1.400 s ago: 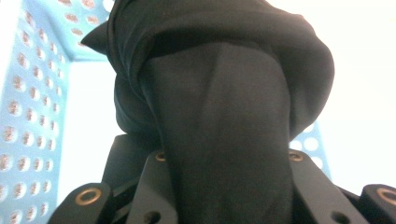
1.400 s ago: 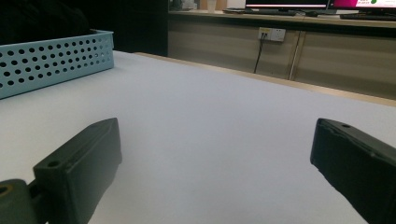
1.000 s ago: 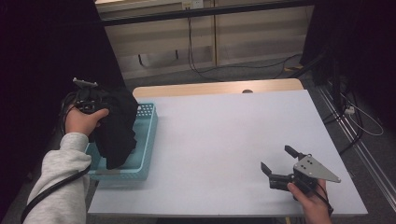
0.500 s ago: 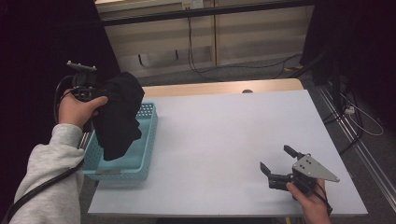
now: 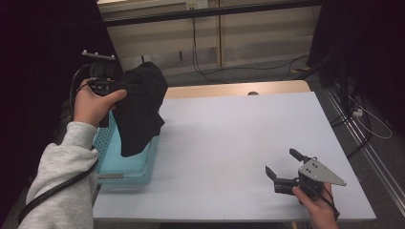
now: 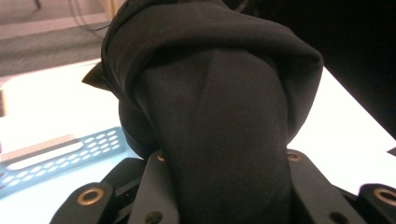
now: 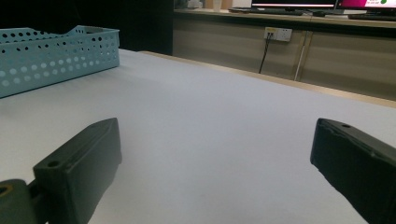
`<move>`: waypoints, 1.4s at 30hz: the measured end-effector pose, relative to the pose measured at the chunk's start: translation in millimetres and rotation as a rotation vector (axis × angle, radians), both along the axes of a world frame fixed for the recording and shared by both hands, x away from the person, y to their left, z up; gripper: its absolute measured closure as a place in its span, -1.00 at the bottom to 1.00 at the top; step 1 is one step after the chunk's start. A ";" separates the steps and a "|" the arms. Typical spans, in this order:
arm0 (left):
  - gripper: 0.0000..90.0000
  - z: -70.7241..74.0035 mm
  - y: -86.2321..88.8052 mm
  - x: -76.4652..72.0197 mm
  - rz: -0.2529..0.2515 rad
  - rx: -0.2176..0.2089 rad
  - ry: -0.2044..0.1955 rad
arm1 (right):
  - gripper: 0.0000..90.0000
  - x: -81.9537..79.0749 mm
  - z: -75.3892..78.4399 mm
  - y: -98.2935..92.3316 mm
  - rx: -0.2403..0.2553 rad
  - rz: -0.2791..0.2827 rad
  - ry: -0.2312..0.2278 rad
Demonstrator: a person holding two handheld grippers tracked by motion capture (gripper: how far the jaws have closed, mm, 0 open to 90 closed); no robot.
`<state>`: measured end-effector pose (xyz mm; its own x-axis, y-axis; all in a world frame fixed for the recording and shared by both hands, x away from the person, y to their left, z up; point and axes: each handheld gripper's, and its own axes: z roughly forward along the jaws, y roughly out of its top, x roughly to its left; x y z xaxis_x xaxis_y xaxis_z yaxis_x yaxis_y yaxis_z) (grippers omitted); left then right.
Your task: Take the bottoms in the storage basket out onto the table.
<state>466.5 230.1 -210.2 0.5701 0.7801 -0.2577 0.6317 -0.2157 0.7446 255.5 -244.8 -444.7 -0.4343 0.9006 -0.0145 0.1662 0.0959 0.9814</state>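
One black garment (image 5: 139,107) hangs bunched from the left gripper (image 5: 125,87), whose jaws clamp a thick fold above the blue basket (image 5: 126,168). Soft and limp, it will likely sag and swing; grasping an edge suits spreading. The right gripper (image 5: 284,167) rests wide apart, low over the table (image 5: 229,138).

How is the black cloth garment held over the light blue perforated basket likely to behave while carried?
The black cloth garment is probably floppy: it droops from the left gripper toward the light blue perforated basket. It seems light, since one pinch carries it. Its loose hem may drag or snag on the rim.
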 end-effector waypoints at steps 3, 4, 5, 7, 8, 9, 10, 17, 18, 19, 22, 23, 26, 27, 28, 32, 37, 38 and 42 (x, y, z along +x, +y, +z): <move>0.62 1.2 -15.0 -3.1 -0.044 -0.002 -0.005 | -0.98 -0.2 -0.1 0.2 0.002 0.001 -0.001; 0.62 1.4 -18.8 -4.1 -0.050 -0.006 -0.010 | -0.98 -0.2 -0.1 0.0 0.002 -0.001 0.000; 0.62 1.4 -18.8 -4.1 -0.050 -0.006 -0.010 | -0.98 -0.2 -0.1 0.0 0.002 -0.001 0.000; 0.62 1.4 -25.6 -5.8 -0.070 0.001 -0.016 | -0.98 -0.3 -0.2 -0.2 0.003 -0.001 0.002; 0.62 0.8 -28.9 -6.6 -0.078 0.001 -0.020 | -0.98 -0.2 -0.1 -0.3 0.002 -0.001 0.001; 0.62 -0.1 -32.1 -7.4 -0.084 0.002 -0.021 | -0.98 -0.3 -0.1 -0.2 0.003 0.000 0.001; 0.62 -3.2 -37.7 -8.8 -0.098 -0.001 -0.022 | -0.98 -0.4 -0.1 0.0 0.004 0.001 0.003; 0.62 -12.0 -54.1 -13.5 -0.144 0.002 -0.032 | -0.98 -0.4 -0.2 -0.6 0.001 0.000 0.002; 0.62 -15.3 -58.8 -14.6 -0.156 0.001 -0.032 | -0.98 -0.4 -0.3 -0.5 0.001 0.001 0.003; 0.62 -15.3 -58.8 -14.6 -0.156 0.001 -0.032 | -0.98 -0.4 -0.3 -0.5 0.001 0.001 0.003; 0.62 -21.8 -65.1 -16.4 -0.166 -0.008 -0.029 | -0.98 -0.5 -0.5 -0.4 -0.004 0.004 0.004; 0.62 -27.5 -68.5 -17.6 -0.177 -0.015 -0.025 | -0.98 -0.5 -0.6 -0.4 -0.005 0.004 0.004; 0.62 -34.2 -72.2 -19.0 -0.186 -0.018 -0.022 | -0.98 -0.6 -0.5 -0.5 -0.005 0.005 0.004; 0.62 -38.1 -74.5 -20.2 -0.187 -0.019 -0.025 | -0.98 -0.6 -0.6 -0.6 -0.005 0.004 0.004; 0.62 -45.8 -78.5 -22.9 -0.200 -0.015 -0.028 | -0.98 -0.4 -0.7 -0.5 -0.005 0.004 0.004; 0.62 -61.5 -86.4 -28.5 -0.222 -0.022 -0.025 | -0.98 -0.4 -0.7 0.2 -0.008 0.010 0.003; 0.62 -74.5 -95.2 -33.8 -0.243 -0.013 -0.027 | -0.98 -0.3 -0.8 0.8 -0.010 0.008 0.009; 0.62 -80.3 -100.5 -36.4 -0.254 -0.011 -0.034 | -0.98 0.0 -0.9 1.0 -0.010 0.010 0.008; 0.61 -94.9 -113.8 -40.6 -0.294 -0.056 -0.038 | -0.98 0.5 -1.1 2.0 -0.015 0.013 0.009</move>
